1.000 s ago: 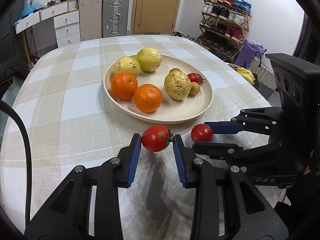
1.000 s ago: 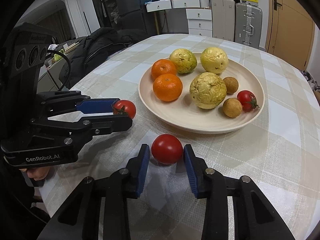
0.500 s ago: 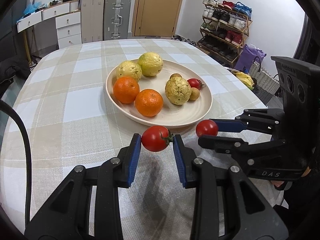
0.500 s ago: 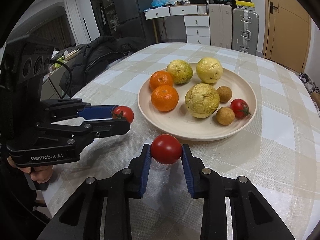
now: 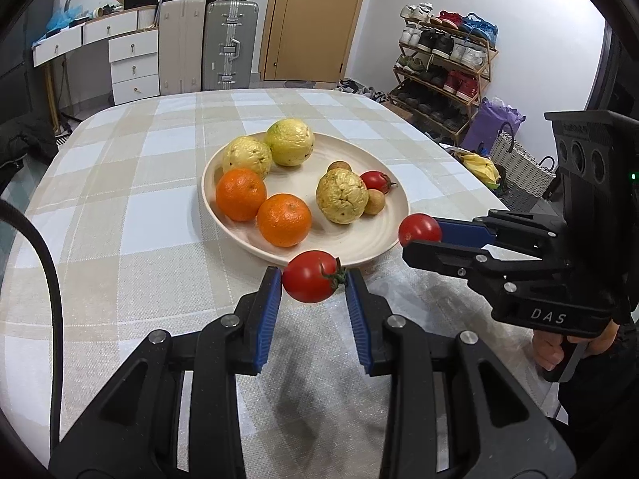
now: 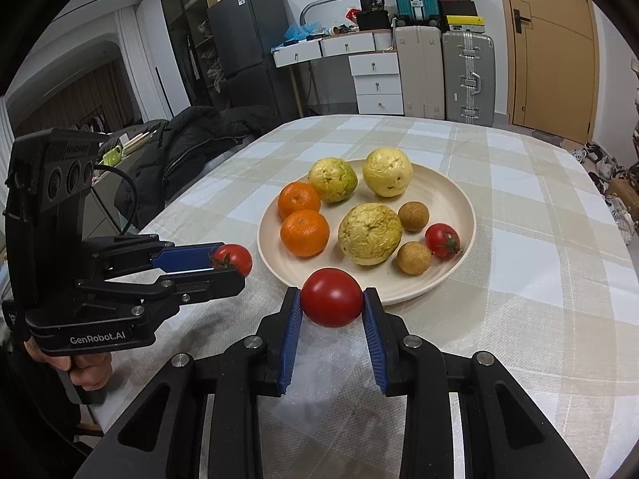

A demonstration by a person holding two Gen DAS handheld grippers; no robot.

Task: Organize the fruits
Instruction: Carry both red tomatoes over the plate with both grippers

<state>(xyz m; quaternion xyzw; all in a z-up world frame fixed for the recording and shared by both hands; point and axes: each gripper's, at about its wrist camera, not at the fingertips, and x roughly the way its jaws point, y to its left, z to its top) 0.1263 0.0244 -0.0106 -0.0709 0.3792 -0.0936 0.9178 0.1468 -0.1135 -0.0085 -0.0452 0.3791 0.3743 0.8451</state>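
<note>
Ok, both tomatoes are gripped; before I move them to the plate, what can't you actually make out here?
- Left wrist view: one small brown fruit is mostly hidden behind the wrinkled yellow fruit.
- Right wrist view: the plate has its near rim covered by the right gripper and its tomato.
- Both views: the table's near edge is blocked by gripper bodies.

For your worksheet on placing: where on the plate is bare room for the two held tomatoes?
Bare: the plate floor at its near rim, before the oranges. Crowded: guavas, longans and tomato fill the right.
</note>
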